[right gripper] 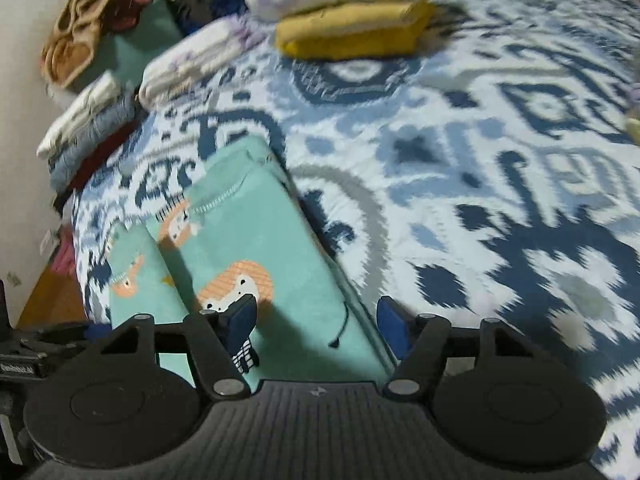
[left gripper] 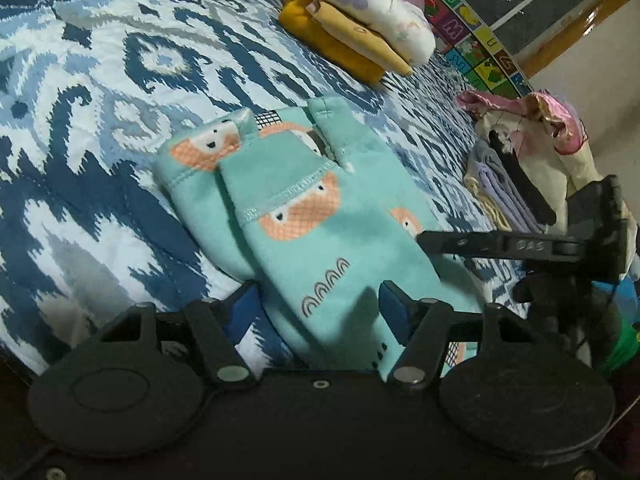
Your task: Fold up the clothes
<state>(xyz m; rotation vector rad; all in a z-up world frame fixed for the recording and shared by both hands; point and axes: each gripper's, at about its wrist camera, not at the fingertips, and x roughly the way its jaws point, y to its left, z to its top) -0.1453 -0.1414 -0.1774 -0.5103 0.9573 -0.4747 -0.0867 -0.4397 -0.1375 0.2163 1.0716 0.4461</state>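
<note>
A teal garment point(left gripper: 304, 208) printed with orange animals lies folded on the blue and white bedspread point(left gripper: 120, 80). In the left wrist view my left gripper point(left gripper: 320, 308) stands open over the garment's near end, and the cloth runs between its fingers. One black finger point(left gripper: 500, 245) of the right gripper reaches in from the right over the garment's edge. In the right wrist view the same teal garment point(right gripper: 256, 236) stretches away from my right gripper point(right gripper: 316, 316). Its jaws are open and straddle the cloth, the left pad above the print and the right pad at the folded edge.
A folded stack of yellow and white floral clothes point(left gripper: 360, 28) point(right gripper: 352, 20) sits farther back on the bed. A loose pile of pink, cream and lilac clothes point(left gripper: 528, 140) lies at the bed's right edge. More folded piles point(right gripper: 92, 120) line the left edge by the wall.
</note>
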